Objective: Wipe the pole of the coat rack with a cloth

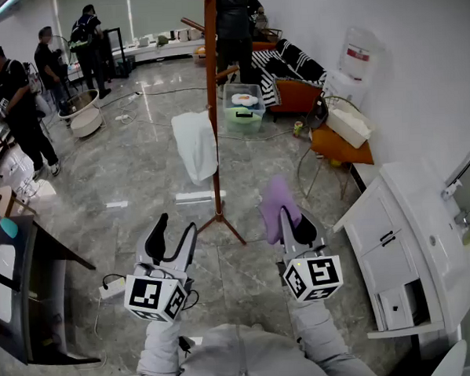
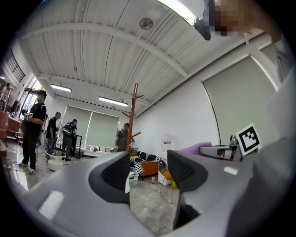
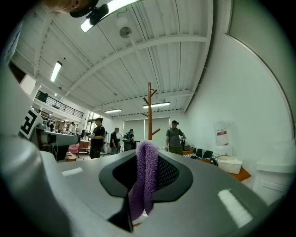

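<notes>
On the floor ahead, the coat rack pole (image 1: 213, 106) stands well apart from both claws. The right claw (image 1: 290, 220) is clamped on the purple cloth (image 1: 273, 201); the left claw (image 1: 173, 230) gapes empty. The approach seems in hand. Next, the cloth must reach the pole.

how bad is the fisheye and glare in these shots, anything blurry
Head view: strong fisheye, walls bow, but the coat rack pole is sharp; pale light reflections on the glossy floor. Left gripper view: round black vignette, ceiling lamp blown out, near jaws slightly soft. Right gripper view: same vignette, purple cloth between the jaws fairly sharp.
</notes>
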Action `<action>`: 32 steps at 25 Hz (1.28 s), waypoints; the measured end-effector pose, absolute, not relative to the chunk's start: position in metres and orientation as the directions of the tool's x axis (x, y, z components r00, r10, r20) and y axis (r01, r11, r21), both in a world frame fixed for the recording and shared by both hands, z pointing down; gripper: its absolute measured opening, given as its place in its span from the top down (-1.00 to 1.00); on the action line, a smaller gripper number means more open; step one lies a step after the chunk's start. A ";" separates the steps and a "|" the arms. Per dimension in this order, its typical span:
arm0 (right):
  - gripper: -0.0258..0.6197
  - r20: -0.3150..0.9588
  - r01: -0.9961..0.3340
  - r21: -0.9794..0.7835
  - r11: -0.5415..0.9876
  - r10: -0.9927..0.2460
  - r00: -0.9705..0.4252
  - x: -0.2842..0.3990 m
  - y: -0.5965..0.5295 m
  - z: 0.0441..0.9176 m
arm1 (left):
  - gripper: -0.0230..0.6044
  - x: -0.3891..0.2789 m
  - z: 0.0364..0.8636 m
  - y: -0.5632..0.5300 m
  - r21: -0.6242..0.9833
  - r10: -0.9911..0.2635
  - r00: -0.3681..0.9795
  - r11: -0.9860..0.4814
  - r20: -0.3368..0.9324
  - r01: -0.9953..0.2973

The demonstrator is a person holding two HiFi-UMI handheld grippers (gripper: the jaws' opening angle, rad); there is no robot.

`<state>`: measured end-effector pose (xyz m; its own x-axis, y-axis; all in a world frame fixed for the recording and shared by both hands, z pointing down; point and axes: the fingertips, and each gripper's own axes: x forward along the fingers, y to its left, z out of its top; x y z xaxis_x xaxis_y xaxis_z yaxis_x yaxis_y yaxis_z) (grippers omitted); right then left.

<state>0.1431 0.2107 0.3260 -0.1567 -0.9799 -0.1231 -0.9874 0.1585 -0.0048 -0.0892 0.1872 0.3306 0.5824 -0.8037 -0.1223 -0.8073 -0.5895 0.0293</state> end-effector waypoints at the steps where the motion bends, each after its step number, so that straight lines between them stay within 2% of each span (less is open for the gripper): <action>1: 0.73 -0.125 -0.987 -0.005 0.160 -0.980 -0.158 0.143 0.209 0.325 | 0.06 -0.090 0.330 0.186 0.028 -0.804 0.582 -0.588 -0.123 -0.808; 19: 0.73 -0.130 -0.985 -0.015 0.175 -0.977 -0.171 0.160 0.202 0.324 | 0.06 -0.075 0.324 0.178 0.020 -0.817 0.562 -0.569 -0.127 -0.822; 32: 0.72 -0.146 -0.967 -0.048 0.251 -0.959 -0.242 0.213 0.191 0.327 | 0.06 -0.031 0.325 0.175 0.025 -0.864 0.482 -0.490 -0.145 -0.871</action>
